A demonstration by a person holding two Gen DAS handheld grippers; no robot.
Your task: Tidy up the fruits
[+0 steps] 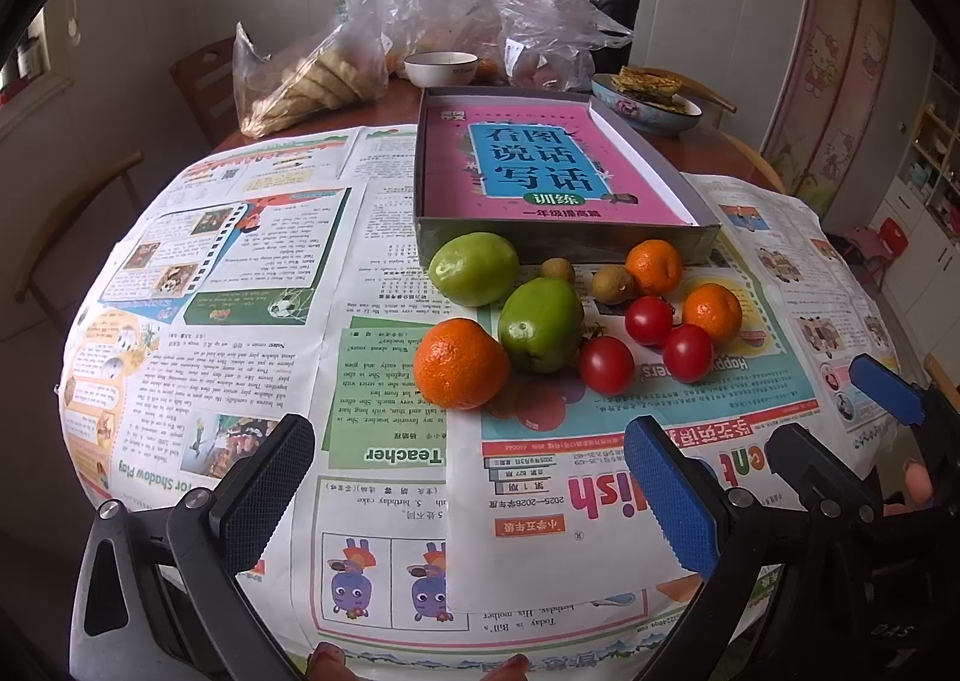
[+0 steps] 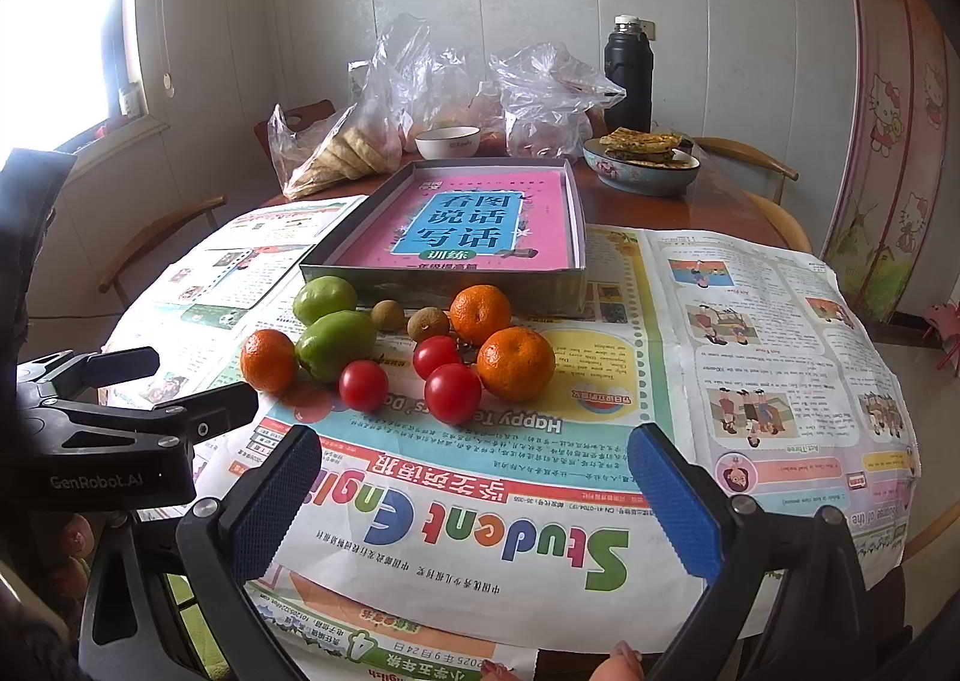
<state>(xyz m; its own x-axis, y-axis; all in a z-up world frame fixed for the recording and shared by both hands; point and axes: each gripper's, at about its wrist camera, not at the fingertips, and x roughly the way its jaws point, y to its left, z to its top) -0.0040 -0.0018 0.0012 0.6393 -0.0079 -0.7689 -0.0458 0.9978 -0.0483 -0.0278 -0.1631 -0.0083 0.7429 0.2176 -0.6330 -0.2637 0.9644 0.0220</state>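
With both the left gripper [image 1: 468, 492] and right gripper [image 2: 474, 495] spread wide and empty, start on the near orange [image 2: 515, 363] in the fruit cluster just near of the box [image 2: 336, 261], closing gently around its middle.

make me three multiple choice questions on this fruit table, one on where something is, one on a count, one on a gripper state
1. Where is the pink book?
A. inside the shallow box
B. under the white bowl
C. on a chair

2. How many red tomatoes lie on the newspaper?
A. one
B. three
C. five

3. How does the left gripper stand?
A. shut on an orange
B. shut on nothing
C. open, holding nothing

Answers:
1 A: grey box walls ring the book.
2 B: three red tomatoes show among the fruit.
3 C: its fingers stand wide apart over bare newspaper.
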